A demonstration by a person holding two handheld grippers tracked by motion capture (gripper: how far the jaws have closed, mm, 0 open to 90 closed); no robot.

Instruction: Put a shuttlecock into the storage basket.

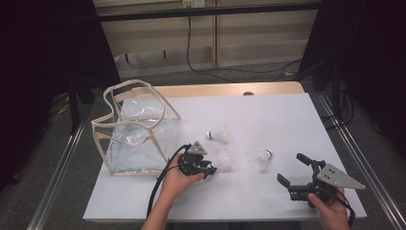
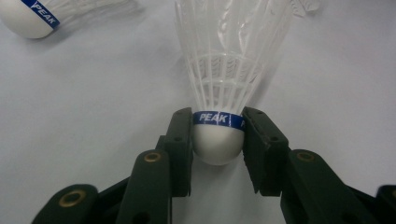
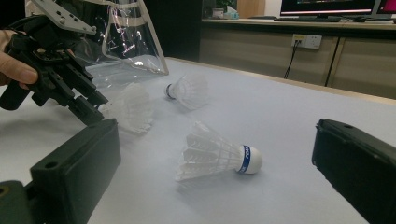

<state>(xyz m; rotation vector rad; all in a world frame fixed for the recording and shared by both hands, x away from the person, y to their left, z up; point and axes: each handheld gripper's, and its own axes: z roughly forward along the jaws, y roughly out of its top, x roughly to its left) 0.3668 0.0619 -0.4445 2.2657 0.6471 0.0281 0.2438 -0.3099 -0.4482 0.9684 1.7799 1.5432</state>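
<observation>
Left gripper [image 2: 217,135] pinches my shuttlecock [image 2: 219,84] by its cork on the table [image 1: 287,120], right gripper [image 1: 299,170] spread and idle near another shuttlecock [image 3: 217,156]; grasp step, so next I judge a lift toward the clear bag [image 1: 136,129].

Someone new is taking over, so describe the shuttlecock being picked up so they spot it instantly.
Start at the clear bag on the table's left. Just right of it, the left hand-held gripper pinches one shuttlecock by its cork. The other two shuttlecocks lie free.
</observation>
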